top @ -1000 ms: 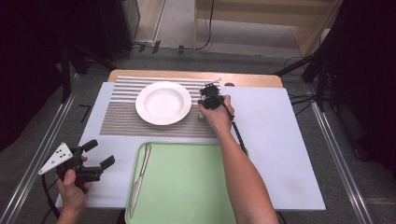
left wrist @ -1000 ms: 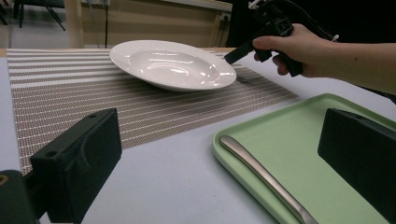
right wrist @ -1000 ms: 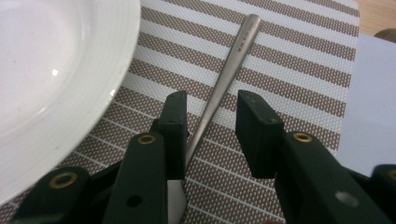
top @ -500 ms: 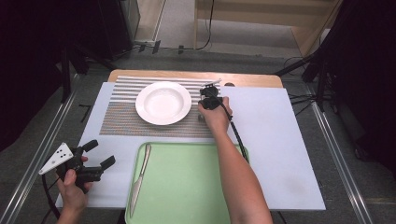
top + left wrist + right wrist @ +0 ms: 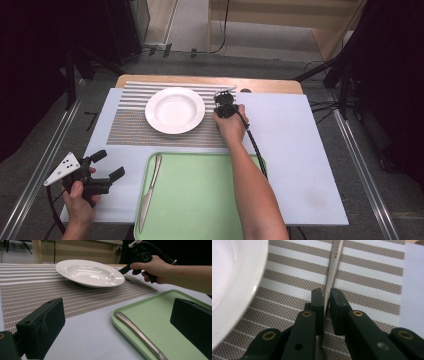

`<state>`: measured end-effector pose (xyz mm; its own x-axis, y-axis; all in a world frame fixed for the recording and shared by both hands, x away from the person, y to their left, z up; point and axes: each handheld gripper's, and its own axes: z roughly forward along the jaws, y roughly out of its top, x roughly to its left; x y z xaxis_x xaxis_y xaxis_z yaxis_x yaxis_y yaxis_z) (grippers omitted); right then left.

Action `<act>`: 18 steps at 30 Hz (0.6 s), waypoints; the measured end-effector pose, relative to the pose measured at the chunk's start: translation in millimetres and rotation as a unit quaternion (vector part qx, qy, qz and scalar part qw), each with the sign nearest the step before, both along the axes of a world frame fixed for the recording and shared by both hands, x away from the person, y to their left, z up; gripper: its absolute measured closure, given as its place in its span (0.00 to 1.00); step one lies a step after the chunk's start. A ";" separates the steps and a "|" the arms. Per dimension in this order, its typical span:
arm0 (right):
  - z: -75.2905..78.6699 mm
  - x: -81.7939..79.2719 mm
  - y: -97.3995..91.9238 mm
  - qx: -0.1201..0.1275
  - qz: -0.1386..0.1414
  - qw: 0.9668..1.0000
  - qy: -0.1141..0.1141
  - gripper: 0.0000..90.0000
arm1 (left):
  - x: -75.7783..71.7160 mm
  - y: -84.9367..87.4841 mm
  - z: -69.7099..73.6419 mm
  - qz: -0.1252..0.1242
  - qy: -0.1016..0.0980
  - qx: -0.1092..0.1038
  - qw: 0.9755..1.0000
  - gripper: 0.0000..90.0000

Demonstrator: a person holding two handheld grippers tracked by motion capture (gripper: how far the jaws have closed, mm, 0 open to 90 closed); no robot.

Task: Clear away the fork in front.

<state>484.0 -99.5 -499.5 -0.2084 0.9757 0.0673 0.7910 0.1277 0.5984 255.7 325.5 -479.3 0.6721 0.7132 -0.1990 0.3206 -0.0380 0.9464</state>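
My right gripper [image 5: 326,296] points down at the striped placemat [image 5: 130,125], just right of the white plate [image 5: 175,110]. Its jaws have just been closing, and the pads now press on the handle of a steel fork [image 5: 334,262] lying on the mat. In the left gripper view the right gripper [image 5: 125,270] angles down beside the plate [image 5: 90,272], with the fork's tines [image 5: 132,279] on the mat. My left gripper [image 5: 110,164] hovers open and empty at the table's near left, left of the green tray [image 5: 210,200].
A table knife [image 5: 150,187] lies along the green tray's left side, also seen close in the left gripper view as knife [image 5: 140,335] on tray [image 5: 160,305]. A white sheet [image 5: 295,150] covers the table. The right gripper's cable [image 5: 252,140] trails over the forearm.
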 end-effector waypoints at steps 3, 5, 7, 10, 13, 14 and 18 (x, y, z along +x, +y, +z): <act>1.2 -3.4 -5.6 -0.017 0.005 1.000 0.005 0.92 | 0.8 1.1 -0.3 0.002 -0.001 0.002 1.000 0.00; 0.8 -6.7 -7.7 -0.023 0.008 1.000 0.003 0.92 | 1.2 2.1 -0.6 0.008 -0.001 0.006 1.000 0.00; 1.4 -8.0 -10.0 -0.021 0.010 1.000 0.012 0.92 | 0.5 3.3 -0.2 0.016 -0.006 0.007 1.000 0.00; 1.1 -8.8 -6.4 -0.035 0.012 0.999 0.009 0.90 | -0.2 4.4 1.1 0.019 -0.007 0.006 1.000 0.00; 1.0 -6.3 -9.5 -0.023 0.009 1.000 0.013 0.90 | -1.0 2.6 1.2 0.015 -0.005 0.012 1.000 0.00; 1.3 -5.5 -10.8 -0.015 0.008 1.000 0.017 0.90 | -1.1 1.3 1.3 0.014 -0.006 0.014 1.000 0.00; 2.0 -4.0 -14.3 0.000 0.007 1.000 0.027 0.92 | -2.3 -2.0 2.3 0.012 -0.010 0.019 1.000 0.00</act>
<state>479.9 -113.8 -497.6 -0.2184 0.9726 0.0795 0.8199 0.1387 0.5555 253.4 323.5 -477.0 0.6581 0.7359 -0.1592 0.3037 -0.0659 0.9505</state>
